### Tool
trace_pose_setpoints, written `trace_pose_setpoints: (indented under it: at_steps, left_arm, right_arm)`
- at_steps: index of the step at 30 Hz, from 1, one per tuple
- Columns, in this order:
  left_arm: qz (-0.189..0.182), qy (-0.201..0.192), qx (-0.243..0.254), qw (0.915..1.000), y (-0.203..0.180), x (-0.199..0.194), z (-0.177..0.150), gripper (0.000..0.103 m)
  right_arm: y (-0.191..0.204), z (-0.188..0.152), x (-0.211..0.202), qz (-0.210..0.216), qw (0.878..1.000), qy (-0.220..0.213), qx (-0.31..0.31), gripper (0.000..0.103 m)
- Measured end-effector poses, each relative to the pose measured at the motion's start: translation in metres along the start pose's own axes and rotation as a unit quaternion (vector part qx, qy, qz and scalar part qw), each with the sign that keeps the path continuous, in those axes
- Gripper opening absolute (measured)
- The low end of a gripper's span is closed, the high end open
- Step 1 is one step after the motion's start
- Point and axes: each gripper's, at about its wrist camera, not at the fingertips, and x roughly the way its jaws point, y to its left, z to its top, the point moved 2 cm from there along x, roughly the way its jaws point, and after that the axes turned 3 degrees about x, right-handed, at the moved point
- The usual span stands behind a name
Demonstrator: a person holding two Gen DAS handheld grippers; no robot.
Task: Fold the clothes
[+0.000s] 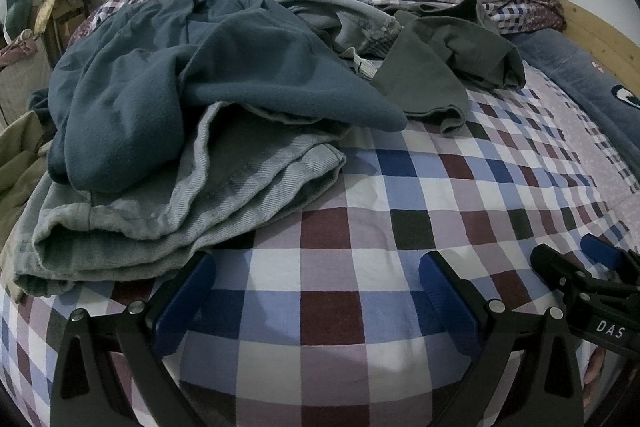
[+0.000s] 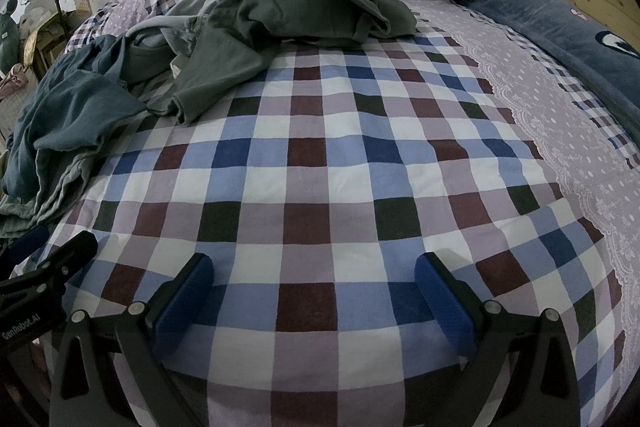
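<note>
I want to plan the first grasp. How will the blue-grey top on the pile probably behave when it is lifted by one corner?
The blue-grey top lies in soft, deep folds over the pale jeans, so it will probably hang limp and stretch out. Its matte, fleece-like surface suggests little slipping. It may drag the jeans slightly, since it rests on them.
</note>
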Motion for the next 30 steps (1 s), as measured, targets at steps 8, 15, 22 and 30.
trace_pose_setpoints:
  at_steps: [8, 15, 22, 30]
  left_arm:
    - [-0.002, 0.002, -0.001, 1.0000, 0.001, 0.001, 0.000, 0.103]
    - [-0.003, 0.003, -0.002, 1.0000, 0.001, 0.001, 0.001, 0.103]
    - [-0.013, 0.001, -0.008, 0.9999, 0.003, 0.000, 0.001, 0.103]
    - [-0.026, 0.003, -0.010, 0.9996, 0.006, -0.007, 0.002, 0.103]
  right_arm:
    - [-0.001, 0.000, 0.000, 0.001, 1.000, 0.001, 0.002, 0.103]
    - [0.001, 0.001, 0.001, -0.001, 1.000, 0.002, 0.001, 0.103]
    - [0.000, 0.006, 0.001, 0.006, 1.000, -0.003, 0.010, 0.103]
    - [0.013, 0.011, -0.005, 0.047, 0.999, -0.022, -0.010, 0.103]
